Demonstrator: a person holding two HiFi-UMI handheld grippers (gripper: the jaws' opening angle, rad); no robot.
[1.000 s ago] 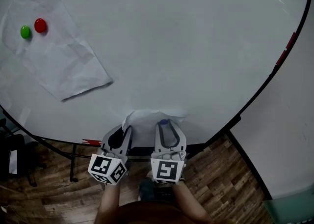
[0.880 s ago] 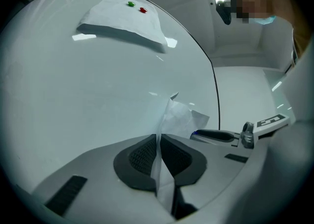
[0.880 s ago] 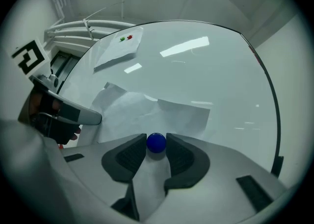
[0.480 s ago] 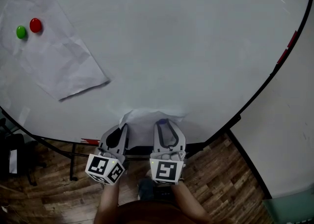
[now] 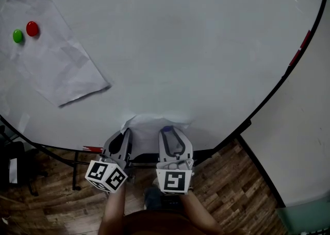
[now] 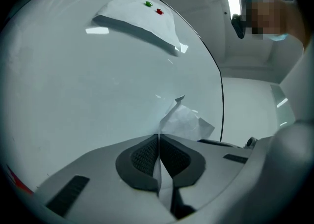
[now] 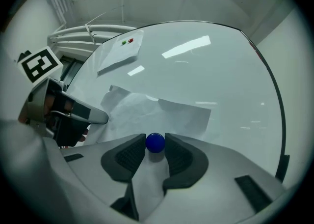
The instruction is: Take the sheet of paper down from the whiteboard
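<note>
Left gripper [image 5: 125,133] is seen closed tight, its ribbed dark pads pinched on the thin left edge of a creased white sheet of paper [image 5: 154,121]. That sheet is found at the near edge of the whiteboard [image 5: 196,48], between the two grippers. Its left part is lifted off the smooth, glossy surface, with one corner folded over. Far off to the left, a second sheet [image 5: 56,64], crumpled and set at a slant, is pinned flat to the board. It is held by a round green magnet [image 5: 18,36] and a round red magnet [image 5: 32,28] just beside each other. Further right, the right gripper [image 5: 168,129] is clamped on a small, glossy blue magnet [image 7: 155,142], which sits on the near sheet and is touched by a pad on either side. A thin dark frame [image 5: 268,100] bounds the board at the right, and a planked wooden floor [image 5: 232,187] is seen below it.
</note>
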